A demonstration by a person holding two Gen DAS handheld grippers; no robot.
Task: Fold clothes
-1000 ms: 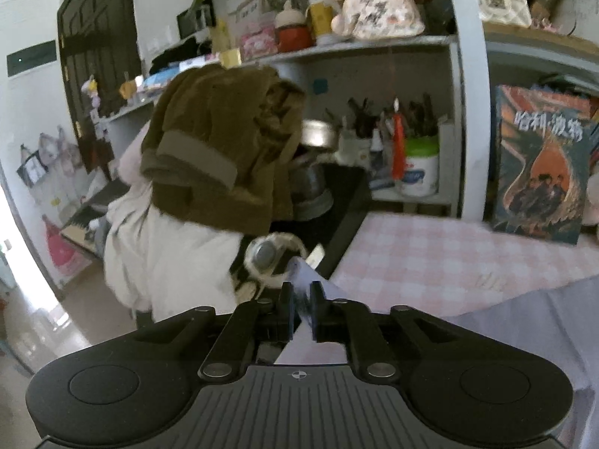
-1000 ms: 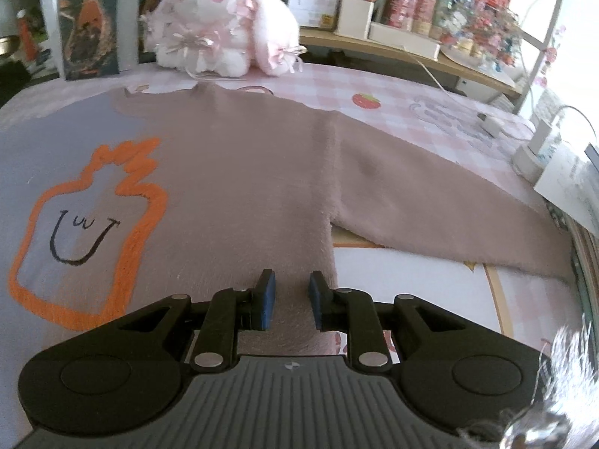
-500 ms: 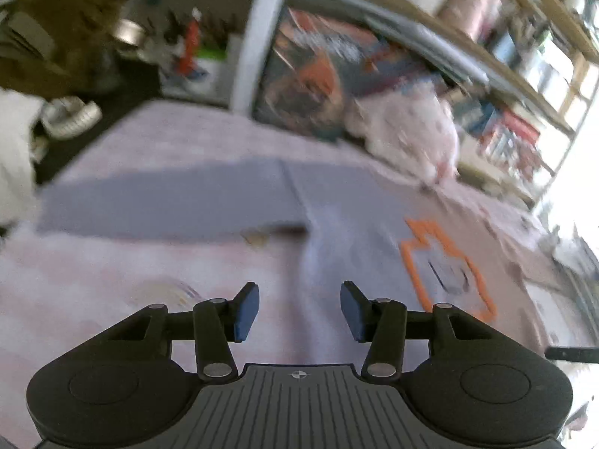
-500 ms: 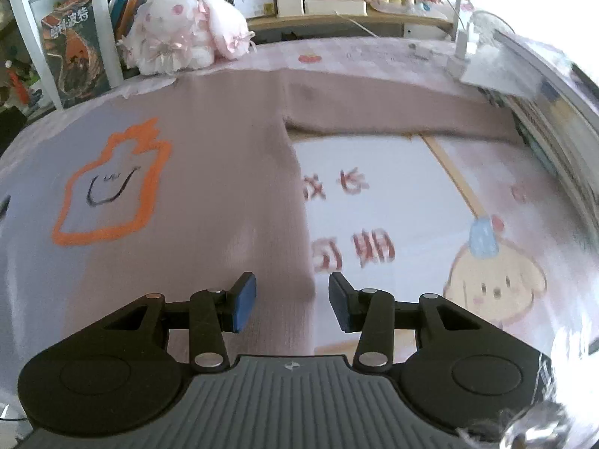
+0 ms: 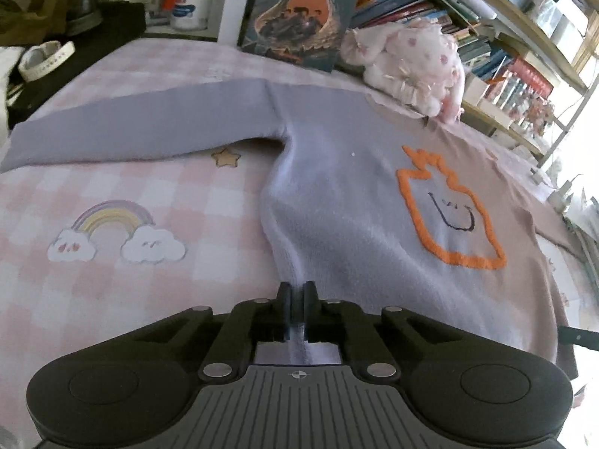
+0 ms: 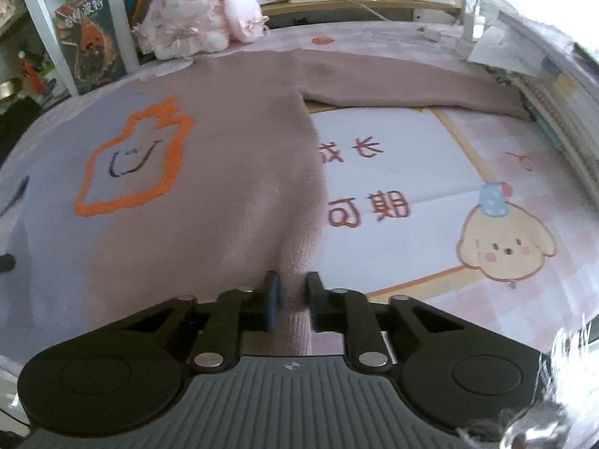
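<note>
The sweater [image 5: 348, 202] lies flat, front up, on the worktop [image 5: 123, 292], sleeves spread out to both sides w/ the hem toward the cameras, likely so the first fold can start from the bottom corners. The left hand-held gripper [image 5: 298, 301] has just been closing & now pinches a thin ridge of the lavender hem corner between its pads; cloth runs through the narrow slot and bunches up toward the body. The right hand-held gripper [image 6: 291, 292] has also just been closing; its jaws stand a bit wider, clamped on a thicker fold of the mauve hem corner on the sweater's other side. Holding both bottom corners at once looks like prep for lifting the hem up toward the collar, or for pulling it taut. The knit looks soft, fuzzy, fairly thick; colour shifts from lavender on one half to dusty mauve on the other. The orange motif [image 6: 131, 161], mid-chest on the sweater, is a raised, chunky outline around a thin dark smiley. Under the sweater the worktop has a smooth pink-check mat w/ cartoon prints. A fluffy plush toy [image 6: 198, 26] sits just beyond the sweater's collar, near a book [image 5: 299, 11] propped upright.
</note>
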